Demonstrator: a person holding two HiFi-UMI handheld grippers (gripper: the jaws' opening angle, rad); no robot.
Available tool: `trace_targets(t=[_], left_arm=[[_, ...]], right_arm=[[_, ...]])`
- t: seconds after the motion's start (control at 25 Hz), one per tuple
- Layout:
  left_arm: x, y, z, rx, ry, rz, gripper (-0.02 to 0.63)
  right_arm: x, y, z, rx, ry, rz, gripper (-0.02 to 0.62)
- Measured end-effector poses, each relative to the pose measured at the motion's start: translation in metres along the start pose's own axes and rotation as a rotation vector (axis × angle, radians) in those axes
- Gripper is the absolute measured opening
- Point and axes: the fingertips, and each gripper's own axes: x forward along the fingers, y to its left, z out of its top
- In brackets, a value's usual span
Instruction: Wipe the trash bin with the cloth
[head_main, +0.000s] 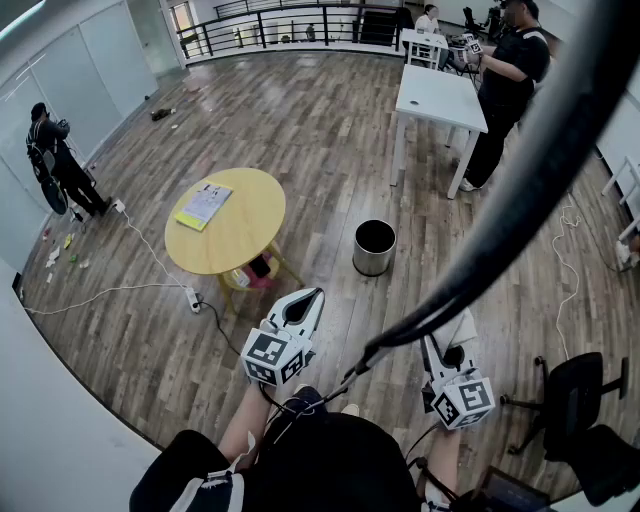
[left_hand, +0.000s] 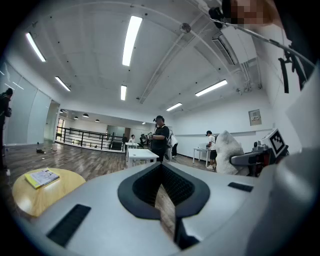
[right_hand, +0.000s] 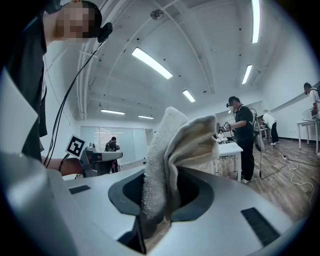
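Note:
The trash bin, a small silver cylinder with a black inside, stands on the wooden floor a good way ahead of both grippers. My left gripper is held low at the left, jaws shut with nothing between them; in the left gripper view only a thin slit of floor shows. My right gripper is at the right, shut on a white terry cloth that stands up folded between the jaws. The bin does not appear in either gripper view.
A round yellow table with a booklet stands left of the bin. White tables and a person in black are behind it. A power strip with cables lies at the left, an office chair at the right.

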Motion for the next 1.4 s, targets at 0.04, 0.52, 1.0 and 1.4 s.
trace_targets(t=[0.04,0.52,1.0,1.4], left_arm=[[0.002,0.000,0.000,0.001,0.001,0.000,-0.003],[0.054,0.024,-0.002,-0.001,0.001,-0.021,-0.003],[0.166,0.126,0.019,0.011,-0.016,-0.075,-0.003],[0.236,0.226,0.017,0.033,0.028,-0.109,-0.003]], right_arm=[[0.001,-0.001,0.000,0.003,-0.004,0.003,0.097],[0.040,-0.027,-0.004,0.010,0.000,0.004,0.097],[0.168,-0.066,0.014,0.013,0.009,-0.041,0.097],[0.298,-0.099,0.024,0.006,0.028,-0.073,0.097]])
